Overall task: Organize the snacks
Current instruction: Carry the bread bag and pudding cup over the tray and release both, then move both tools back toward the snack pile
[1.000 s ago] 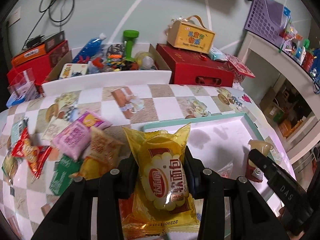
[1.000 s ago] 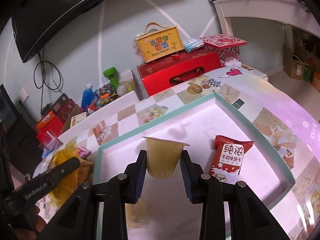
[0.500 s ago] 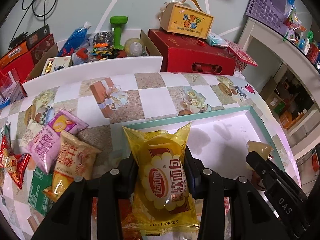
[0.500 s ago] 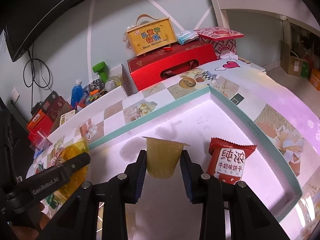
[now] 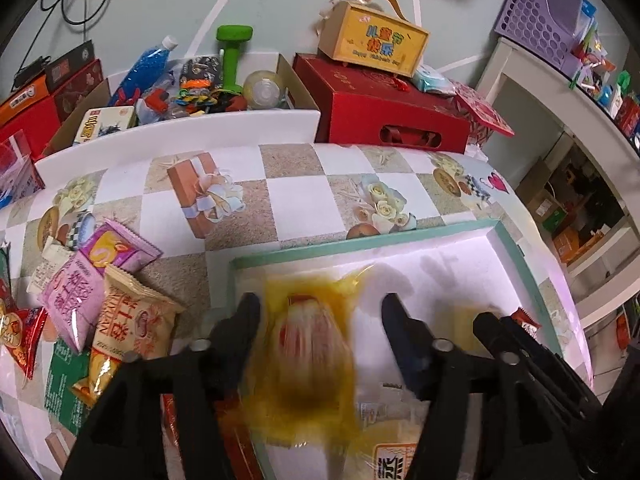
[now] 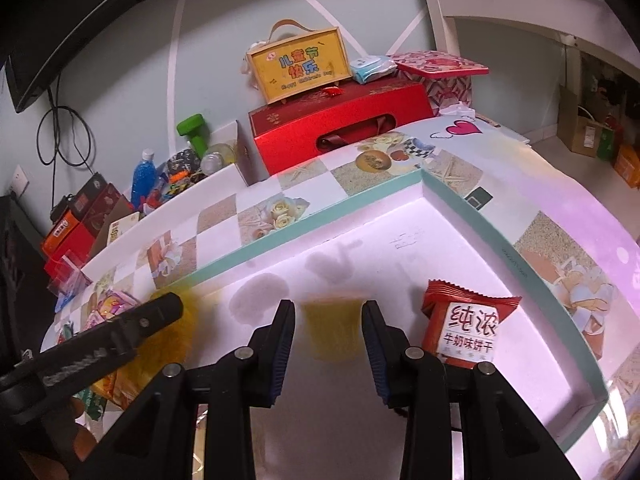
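Observation:
Over the white tray with a teal rim (image 5: 360, 242), my left gripper (image 5: 320, 320) has its jaws opening. The yellow bread packet (image 5: 312, 360) hangs blurred between them, free of both pads and dropping. A yellowish packet (image 5: 394, 454) lies in the tray below. My right gripper (image 6: 328, 320) is beginning to open. Between its pads the yellow jelly cup (image 6: 332, 330) is smeared downward, slipping out above the tray floor (image 6: 400, 264). A red biscuit packet (image 6: 468, 328) lies in the tray just right of it. One left finger (image 6: 120, 328) shows at the left.
Loose snack packets lie left of the tray: pink (image 5: 76, 292), beige-orange (image 5: 128, 328), red (image 5: 20, 332), green (image 5: 64, 392). Behind the table stand a cluttered cardboard box (image 5: 192, 84), a red gift box (image 5: 384, 116) with a yellow case (image 5: 376, 36), and a white shelf (image 5: 560, 92).
The left jaws have sprung apart and the yellow packet, held before, now falls blurred. The jelly cup has turned blurred and sits lower between the right pads.

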{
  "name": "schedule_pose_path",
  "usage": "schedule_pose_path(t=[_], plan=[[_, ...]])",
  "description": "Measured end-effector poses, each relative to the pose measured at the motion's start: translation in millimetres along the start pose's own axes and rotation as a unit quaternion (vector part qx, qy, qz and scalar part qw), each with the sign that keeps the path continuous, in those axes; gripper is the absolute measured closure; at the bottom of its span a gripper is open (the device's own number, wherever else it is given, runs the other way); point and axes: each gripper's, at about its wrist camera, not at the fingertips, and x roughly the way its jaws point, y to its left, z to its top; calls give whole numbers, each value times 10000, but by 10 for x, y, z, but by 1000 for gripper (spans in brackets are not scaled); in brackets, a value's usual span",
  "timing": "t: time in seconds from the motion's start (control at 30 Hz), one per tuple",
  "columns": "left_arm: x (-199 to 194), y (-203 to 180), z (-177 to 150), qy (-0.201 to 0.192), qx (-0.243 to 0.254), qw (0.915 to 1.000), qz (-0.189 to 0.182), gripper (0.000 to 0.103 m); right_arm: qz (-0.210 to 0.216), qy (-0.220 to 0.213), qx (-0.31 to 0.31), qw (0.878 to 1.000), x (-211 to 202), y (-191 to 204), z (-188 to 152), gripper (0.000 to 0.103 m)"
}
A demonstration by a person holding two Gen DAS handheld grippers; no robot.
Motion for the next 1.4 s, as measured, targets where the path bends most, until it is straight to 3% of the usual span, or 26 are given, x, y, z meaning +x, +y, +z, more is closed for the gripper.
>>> schedule_pose_path(t=[0.23,0.3,0.33,0.4,0.53,0.6,0.63,0.97,1.17,1.3,1.4], plan=[[-159,-3,20,-114,37,9999,73,38,12,-84,-39,10000,-91,19,25,65],[-196,12,23,-126,30,9998,142,31,-33,-66,-53,10000,-99,25,32,63],[-209,26,23,-120,6,9997,196,26,-58,-48,-48,10000,-96,20,34,59],[-231,60,17,-152,-53,9992,357,10,-115,-10,-32,9999,-88,8,37,33],[-307,146,-31,-354,-103,9964,758,5,-274,-20,-40,9996,-93,-9,41,22],[-329,211,-57,-401,-185,9955,835,0,-319,-14,-50,9995,-95,-15,39,3],[-338,245,-68,-417,-247,9953,835,0,-346,-9,-66,9994,-96,-13,38,0],[-353,386,-153,-524,-637,9951,538,0,-346,-46,-110,9993,-150,10,34,0],[-373,430,-158,-270,-828,9961,141,0,-418,-115,5,9991,-197,-3,40,0],[-492,459,-180,-445,-829,9955,87,0,-456,3,59,9989,-206,-24,46,0],[-572,464,-185,-566,-726,9953,302,0,-508,88,-23,9987,-206,7,48,0]])
